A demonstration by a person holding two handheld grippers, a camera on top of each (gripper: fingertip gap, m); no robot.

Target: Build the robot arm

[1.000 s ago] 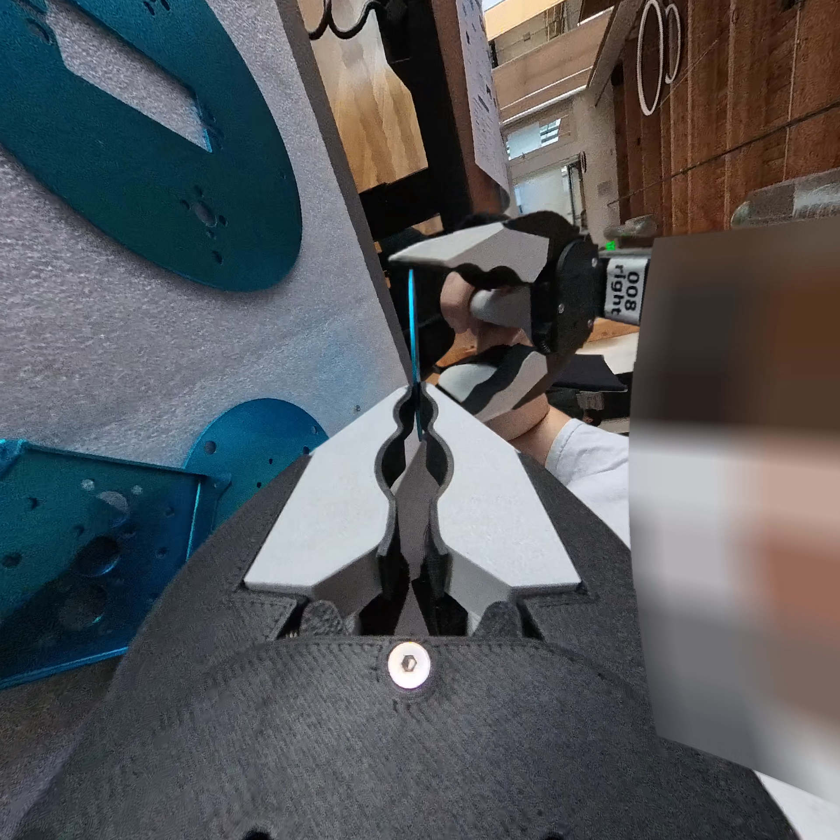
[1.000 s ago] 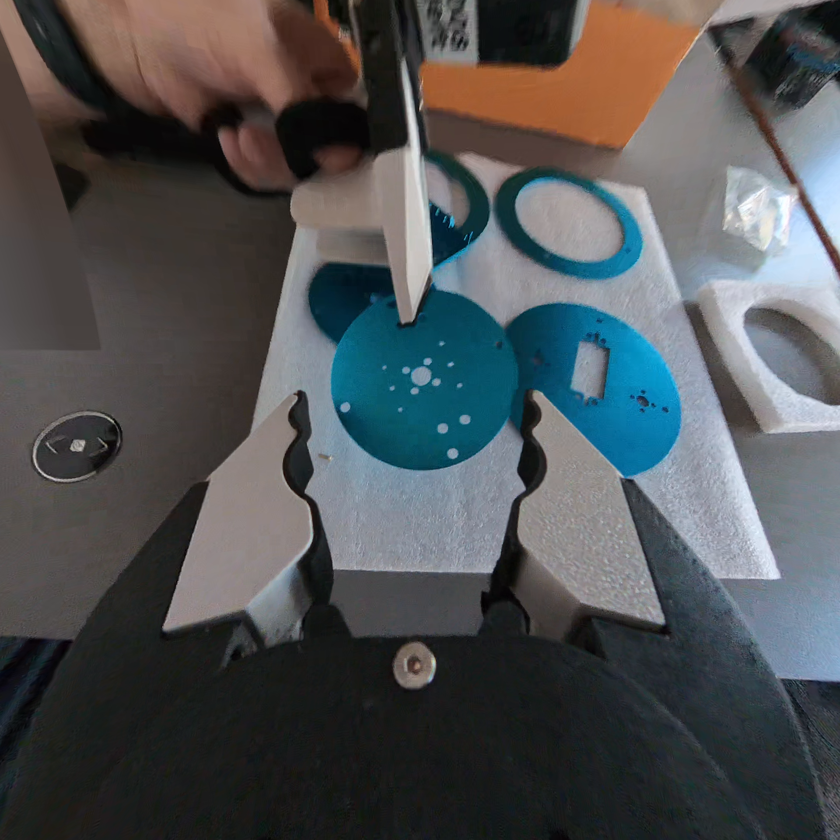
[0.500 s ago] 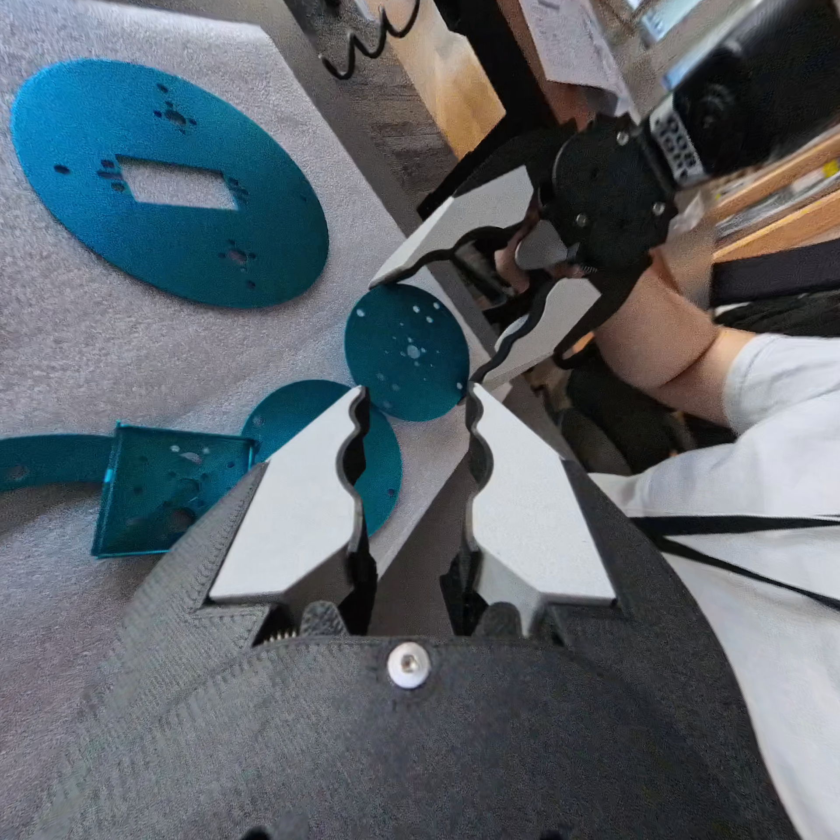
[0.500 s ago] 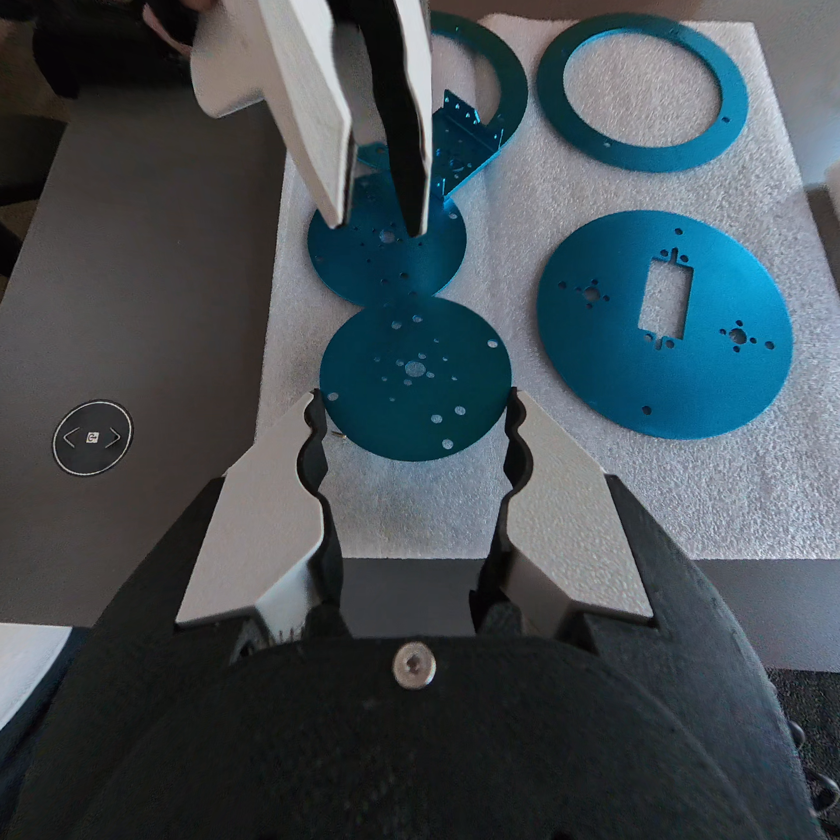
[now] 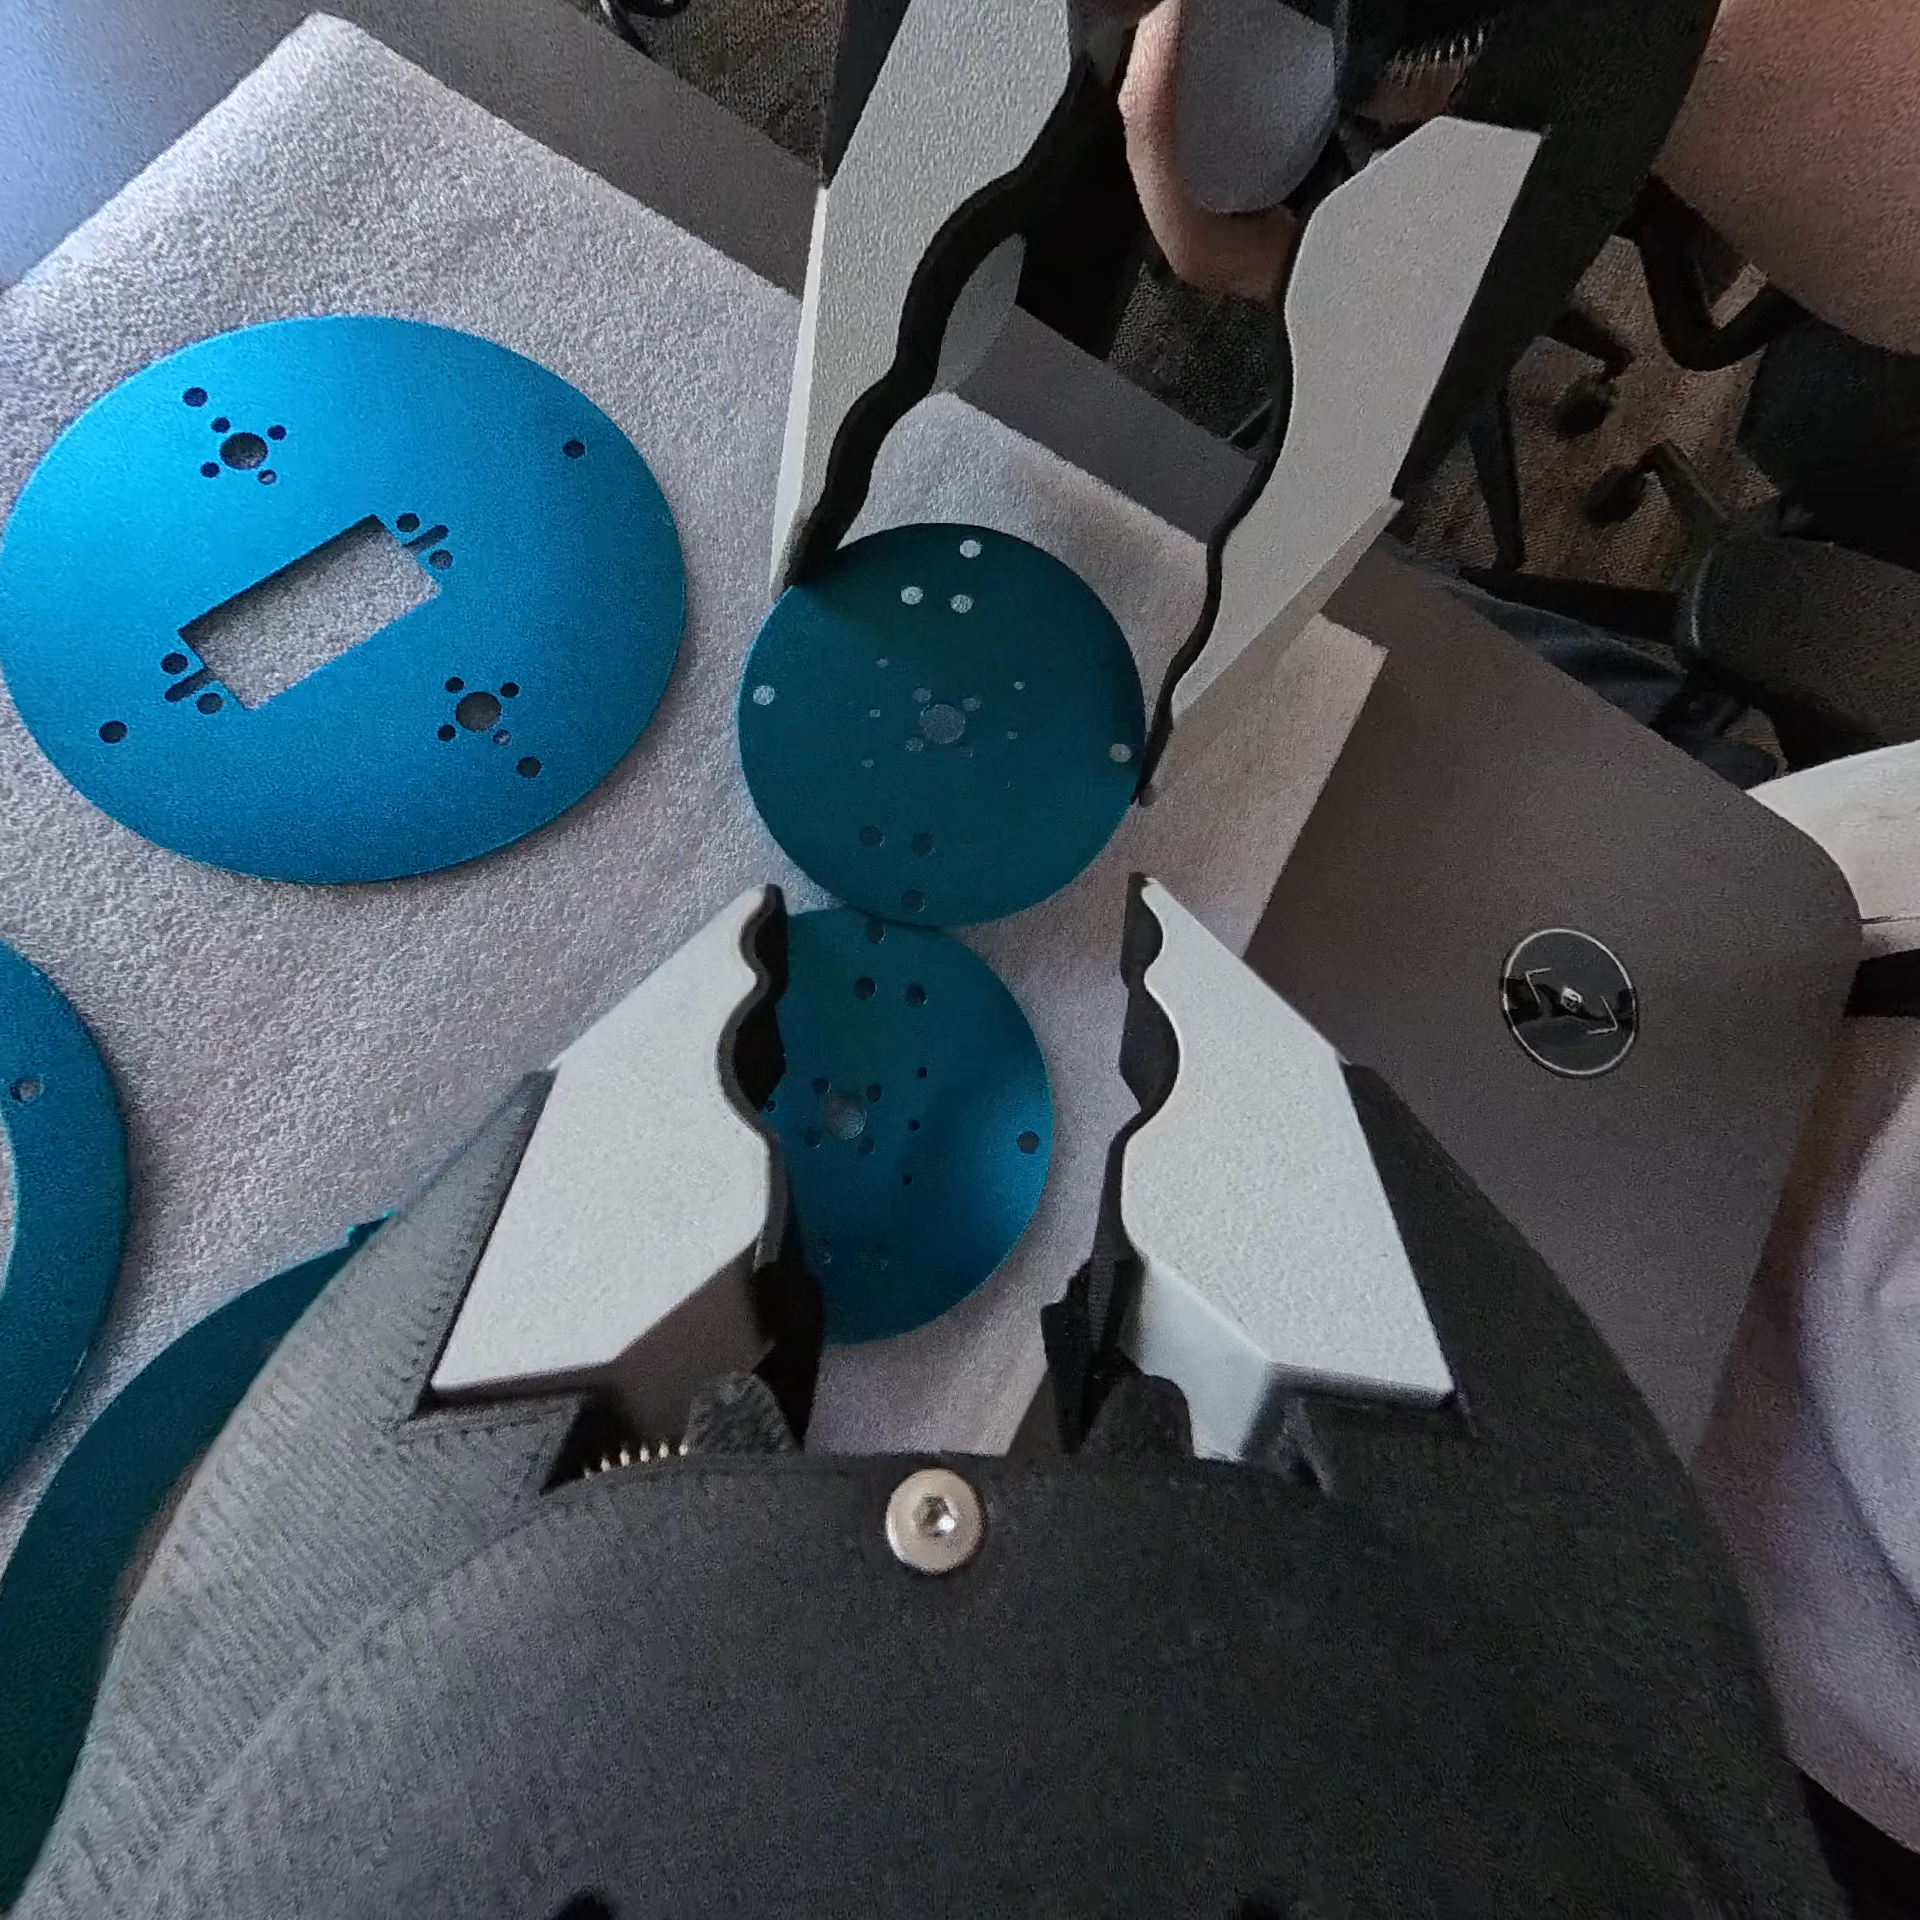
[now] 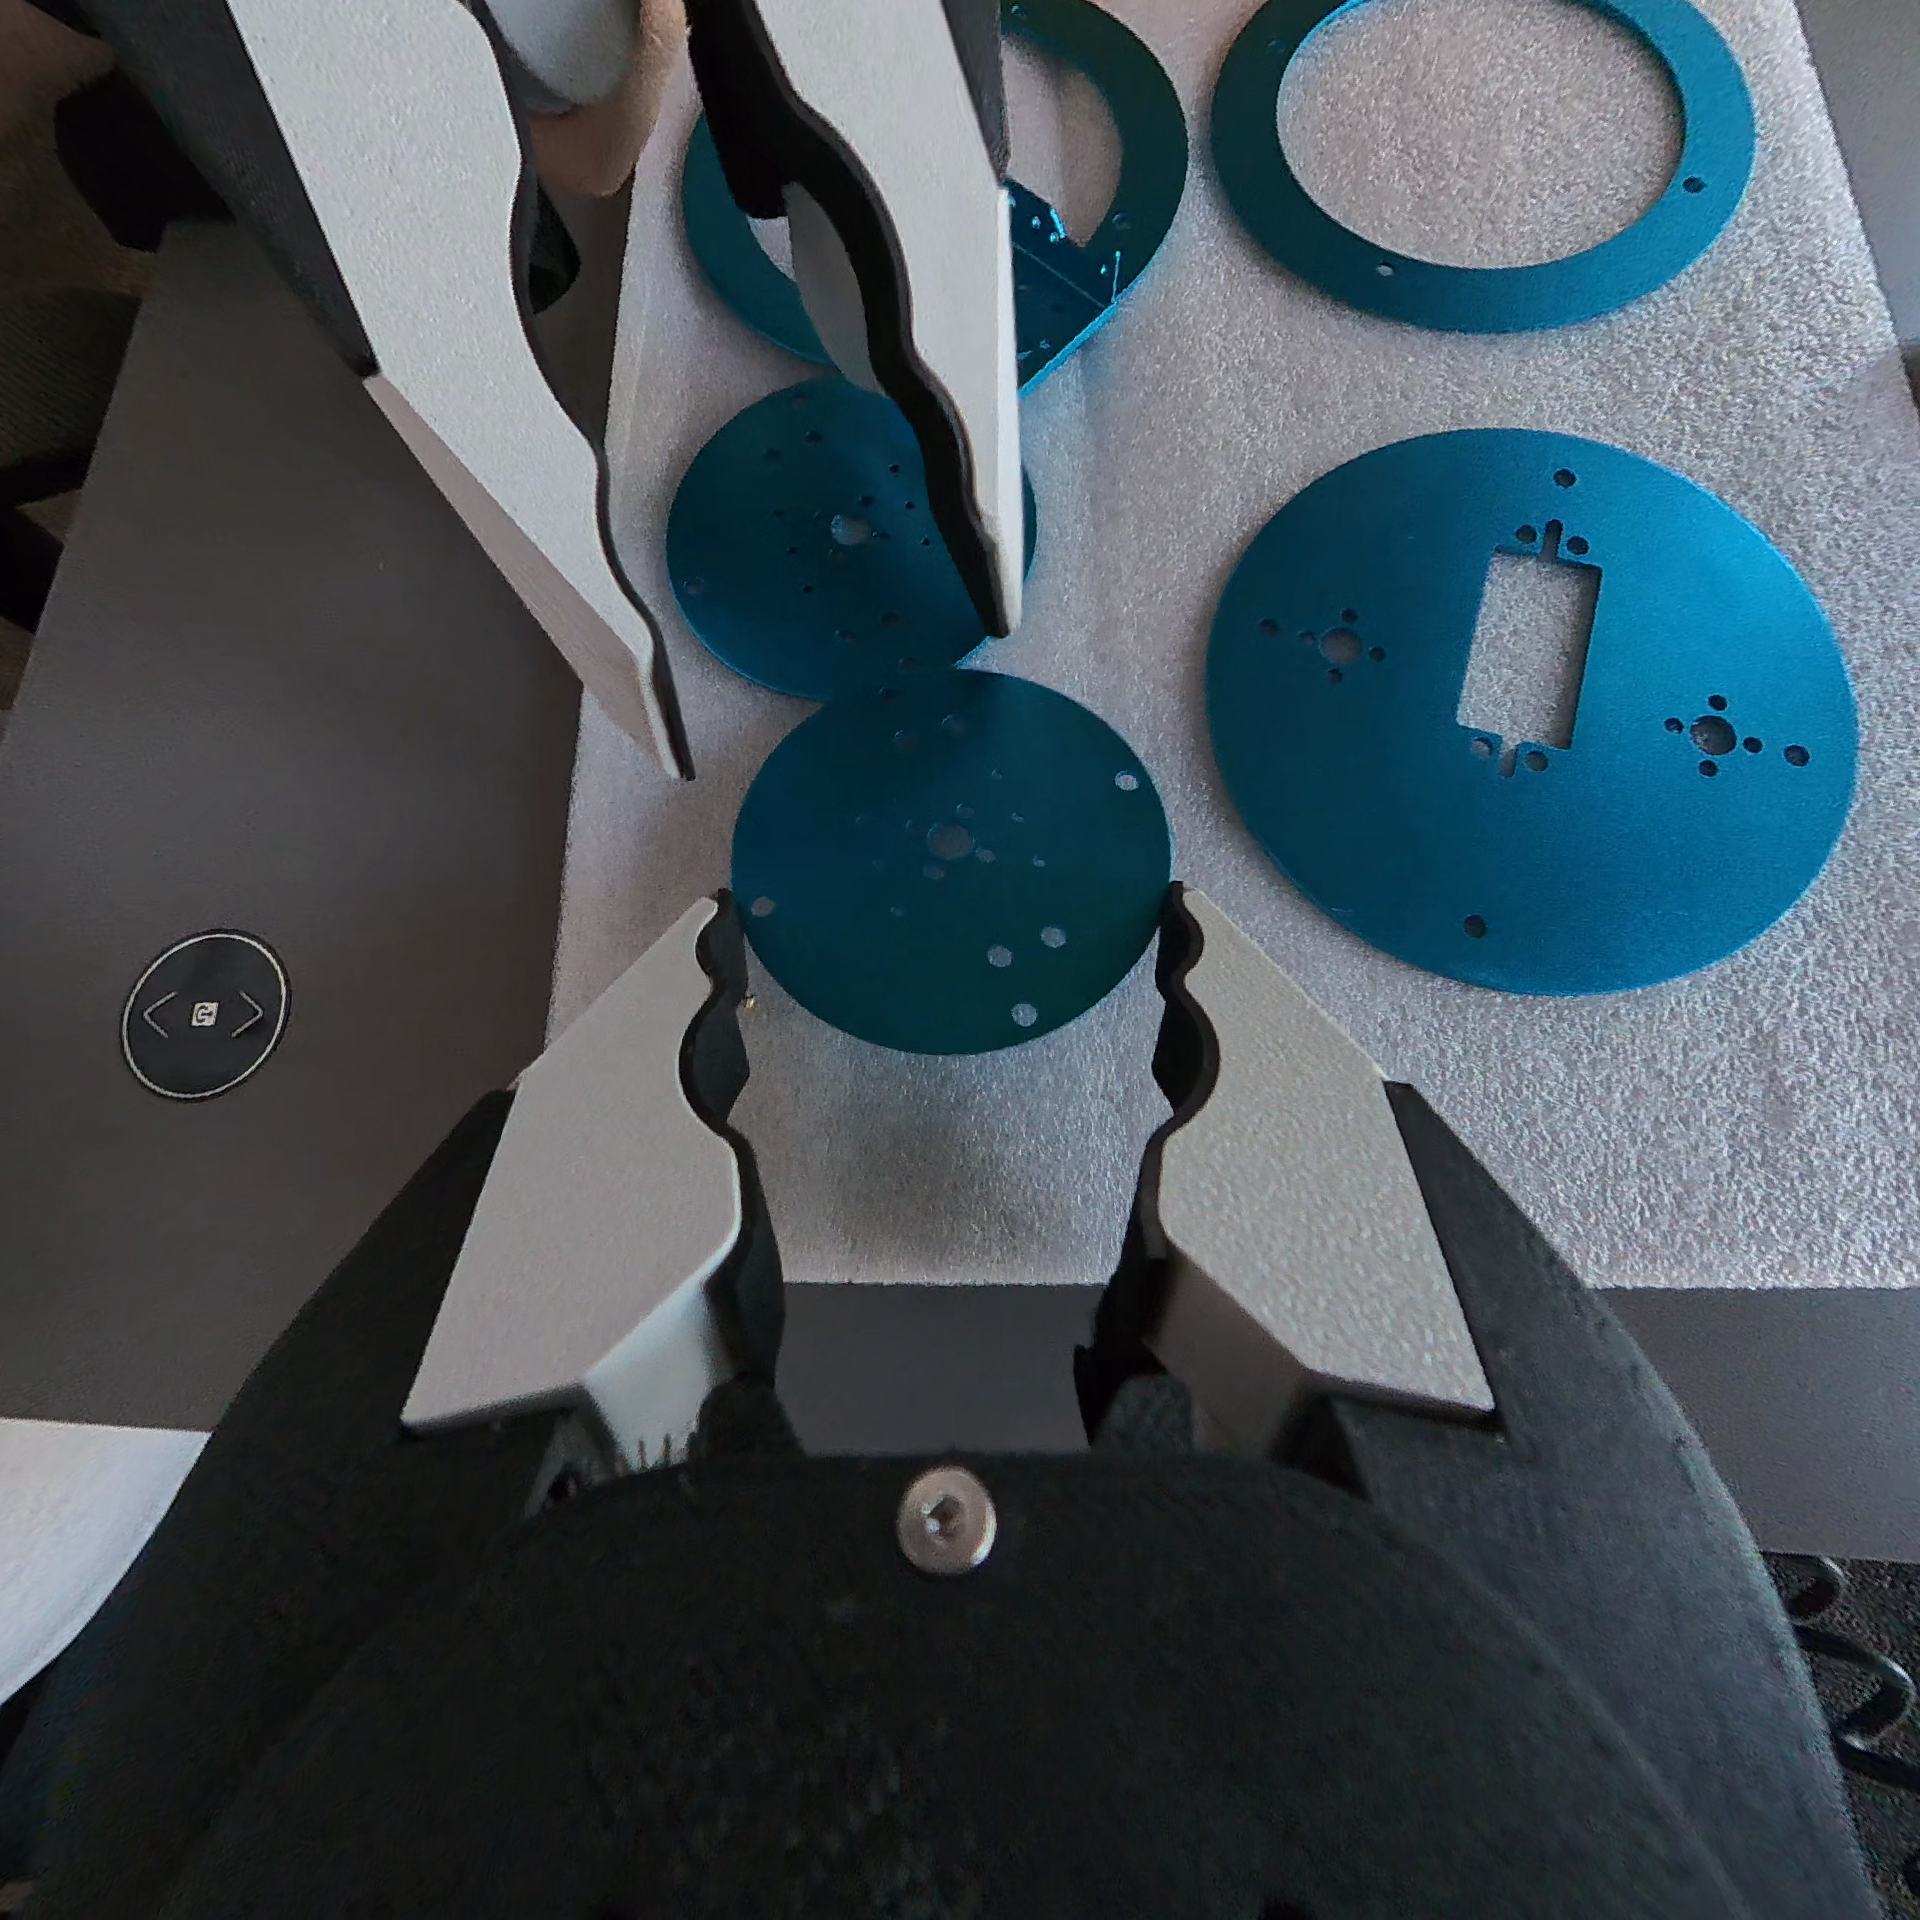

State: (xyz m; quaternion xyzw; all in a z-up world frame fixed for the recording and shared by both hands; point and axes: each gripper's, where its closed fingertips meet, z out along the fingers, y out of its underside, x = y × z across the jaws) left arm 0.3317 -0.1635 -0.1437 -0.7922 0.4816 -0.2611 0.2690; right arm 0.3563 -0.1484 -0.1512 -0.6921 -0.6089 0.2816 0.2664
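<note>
White foam sheet [image 6: 1351, 1143] covers the right part of the grey bench [image 6: 312, 727]; all the blue anodised parts lie flat on it

Largest part: big disc with rectangular cutout [image 6: 1538, 717], toward the sheet's right edge, well clear of both grippers

Next: plain ring [image 6: 1486, 156] at the sheet's far right corner, and a second ring [image 6: 1143, 156] beside it toward the far edge, partly hidden, with a small perforated bracket [image 6: 1049, 281] lying in its opening

Two small drilled discs sit near the sheet's left edge, their rims overlapping or just touching, can't tell which. Near disc [image 6: 951, 862] is closer to the sheet's front edge, far disc [image 6: 821, 540] just behind it

Right gripper [image 6: 948, 904] is wide open, holding nothing; fingertips flank the near disc at its left and right rim, apparently at or just off the edge, contact can't be confirmed. Same gripper seen from the other side [image 5: 966, 675] straddles that disc [image 5: 940, 722]

Left gripper [image 5: 951, 909] is open too, empty, hanging over the far disc [image 5: 914, 1122]; from the right wrist view [image 6: 831, 696] one finger crosses that disc, the other is over the sheet's left edge

Round black button [image 6: 205, 1013] set in the bench, left of the sheet
</note>
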